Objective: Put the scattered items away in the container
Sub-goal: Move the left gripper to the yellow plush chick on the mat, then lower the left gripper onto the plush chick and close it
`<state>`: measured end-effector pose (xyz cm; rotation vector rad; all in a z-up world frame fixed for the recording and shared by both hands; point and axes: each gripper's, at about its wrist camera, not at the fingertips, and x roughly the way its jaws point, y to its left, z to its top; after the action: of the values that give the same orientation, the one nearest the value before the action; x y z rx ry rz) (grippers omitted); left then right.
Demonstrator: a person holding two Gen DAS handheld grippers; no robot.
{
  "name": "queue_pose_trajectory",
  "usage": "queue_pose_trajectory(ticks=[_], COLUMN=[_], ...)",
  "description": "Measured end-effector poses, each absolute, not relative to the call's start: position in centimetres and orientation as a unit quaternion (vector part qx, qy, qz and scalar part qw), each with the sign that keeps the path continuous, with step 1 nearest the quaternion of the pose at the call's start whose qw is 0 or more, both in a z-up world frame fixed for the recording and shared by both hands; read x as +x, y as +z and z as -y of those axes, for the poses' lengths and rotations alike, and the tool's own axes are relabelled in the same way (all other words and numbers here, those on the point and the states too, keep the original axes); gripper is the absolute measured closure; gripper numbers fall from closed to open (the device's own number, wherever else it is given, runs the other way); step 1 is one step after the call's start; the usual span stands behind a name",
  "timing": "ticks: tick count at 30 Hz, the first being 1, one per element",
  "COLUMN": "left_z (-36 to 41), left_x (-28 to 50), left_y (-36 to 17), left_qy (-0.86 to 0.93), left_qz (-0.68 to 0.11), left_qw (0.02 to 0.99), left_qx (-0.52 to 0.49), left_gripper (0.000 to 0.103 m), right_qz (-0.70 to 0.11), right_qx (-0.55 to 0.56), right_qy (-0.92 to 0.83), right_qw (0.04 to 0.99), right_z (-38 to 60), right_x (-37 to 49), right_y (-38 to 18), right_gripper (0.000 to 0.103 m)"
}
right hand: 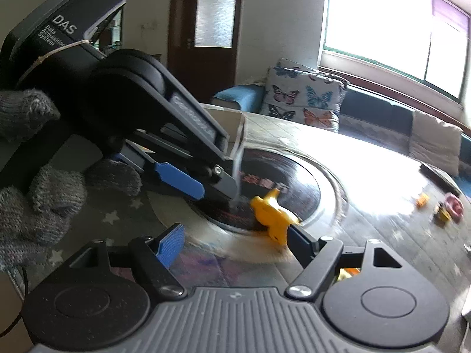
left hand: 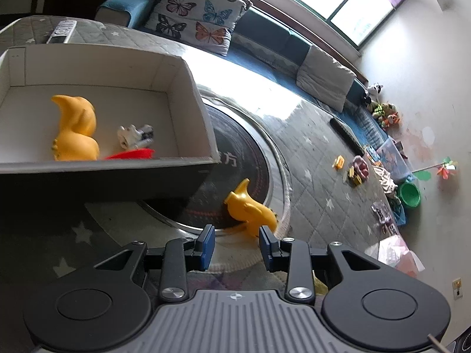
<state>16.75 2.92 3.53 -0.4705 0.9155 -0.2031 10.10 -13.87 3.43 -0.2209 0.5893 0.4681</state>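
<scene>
A white box (left hand: 188,88) stands at the left and holds a yellow toy (left hand: 75,129), a small white and grey toy (left hand: 135,135) and a red piece (left hand: 132,154). A second yellow toy (left hand: 250,206) lies on the table's round dark inset, just beyond my left gripper (left hand: 237,239), which is open and empty. In the right wrist view that yellow toy (right hand: 272,214) rests against the right finger of my right gripper (right hand: 235,242), whose jaws stand wide open with nothing pressed between them. A gloved hand (right hand: 35,182) holds the left gripper (right hand: 217,191) above the inset.
The quilted star-patterned table cover (left hand: 318,182) carries a remote (left hand: 61,31) at the back left. A yellow block (left hand: 338,161) and small toys (left hand: 357,172) lie far right. A butterfly cushion (left hand: 200,14) sits on the sofa behind, and a green bowl (left hand: 409,195) on the floor.
</scene>
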Motion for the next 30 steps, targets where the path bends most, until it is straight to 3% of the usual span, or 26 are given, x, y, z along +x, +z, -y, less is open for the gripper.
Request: queue_pose_trajectory(ticks=[8,11,30], left_z=[-0.3,0.7,6.3], left_x=[16.6,16.7,18.5], left_y=[3.2,3.2,3.0], left_qy=[-0.122,-0.133,-0.193], left_qz=[-0.448,-0.451,-0.460], left_qw=[0.860,0.858,0.847], left_qx=[-0.212,-0.208,-0.184], left_gripper=[0.067,0.067,0.067], right_qz=[-0.296,-0.298,-0.345], right_qx=[-0.083,-0.077,-0.049], right_qy=[0.178,0.161,0.145], right_qw=[0.935,0.938,0.926], right_z=[17.7,18.9,20.7], right_x=[9.0,8.8,9.8], right_y=[3.1,2.9,-0.3], right_gripper=[0.024,0.019,0.020])
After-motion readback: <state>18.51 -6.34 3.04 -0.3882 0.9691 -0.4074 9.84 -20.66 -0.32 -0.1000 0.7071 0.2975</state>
